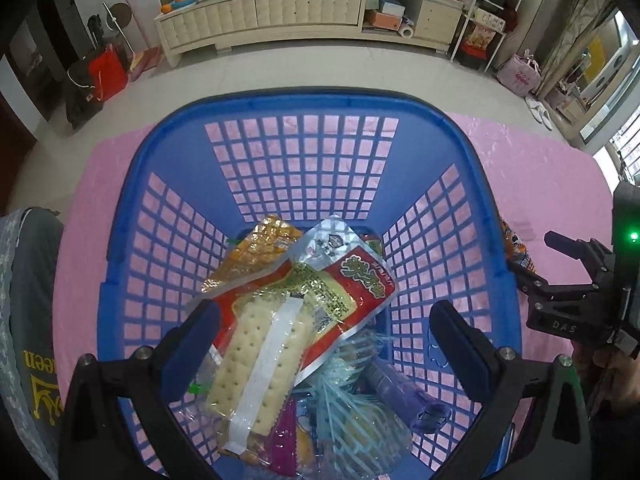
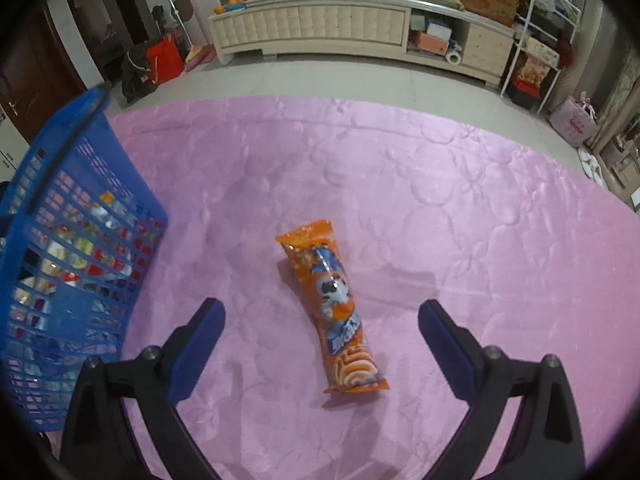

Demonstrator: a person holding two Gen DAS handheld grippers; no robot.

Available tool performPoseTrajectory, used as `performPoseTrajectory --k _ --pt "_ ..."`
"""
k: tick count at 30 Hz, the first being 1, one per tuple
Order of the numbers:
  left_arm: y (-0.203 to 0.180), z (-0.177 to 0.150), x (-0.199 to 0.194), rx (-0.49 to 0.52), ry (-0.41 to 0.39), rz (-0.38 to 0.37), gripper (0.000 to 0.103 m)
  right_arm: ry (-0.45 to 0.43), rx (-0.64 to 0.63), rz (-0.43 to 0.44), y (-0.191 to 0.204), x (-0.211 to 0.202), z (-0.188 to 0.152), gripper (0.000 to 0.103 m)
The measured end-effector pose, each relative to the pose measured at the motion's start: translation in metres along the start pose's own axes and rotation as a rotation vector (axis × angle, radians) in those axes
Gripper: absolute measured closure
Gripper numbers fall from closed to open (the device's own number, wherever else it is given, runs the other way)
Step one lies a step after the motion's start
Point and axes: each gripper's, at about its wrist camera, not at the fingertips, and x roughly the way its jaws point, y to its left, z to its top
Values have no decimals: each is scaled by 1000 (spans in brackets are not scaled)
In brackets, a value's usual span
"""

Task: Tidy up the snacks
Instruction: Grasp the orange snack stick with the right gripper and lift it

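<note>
A blue plastic basket (image 1: 304, 104) stands on the pink cloth and holds several snack packs. On top lies a clear pack of pale crackers (image 1: 256, 364) over a red and silver pouch (image 1: 352, 280). My left gripper (image 1: 324, 328) hangs open over the basket, and the crackers lie loose below its fingers. In the right wrist view an orange snack tube (image 2: 336, 308) lies on the cloth. My right gripper (image 2: 320, 320) is open above it, one finger on each side, not touching. The basket (image 2: 80, 152) stands to its left.
The pink cloth (image 2: 460, 200) covers the table, whose far edge meets a grey floor. A long cream cabinet (image 2: 320, 28) lines the far wall, with a white rack (image 2: 536, 40) at its right. A person's sleeve (image 1: 28, 280) shows at the left, and the right gripper (image 1: 580, 292) beside the basket.
</note>
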Motion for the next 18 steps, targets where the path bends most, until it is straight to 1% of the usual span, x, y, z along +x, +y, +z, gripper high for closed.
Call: performPoseTrajectory --k 1,2,3,4,6,8,9,11,14,18 --pt "0 1 1 4 2 -5 0 3 3 3 -2 1 -1 5" --pt "-1 1 1 8 1 -5 0 8 5 21 -3 3 -2 12" --pt "-3 1 1 14 -2 2 0 13 4 34 -4 4 -4 21" --pt "-4 1 1 17 -6 6 0 20 -1 29 -4 5 -4 26" --pt "-6 -1 1 14 -1 1 0 37 -28 23 -2 10 -6 42" --pt "-7 -2 0 14 0 3 0 72 -38 27 -1 17 -10 52" --pt "-9 -2 0 18 0 6 0 60 -53 22 1 14 -11 68" --pt "-13 0 -3 28 -6 16 0 56 -66 19 1 8 -12 86" --pt "-14 -2 -15 34 -38 25 0 11 -64 52 1 -14 -15 86" --pt "-16 -9 -37 31 -67 -4 0 -47 -87 53 8 -59 -19 86"
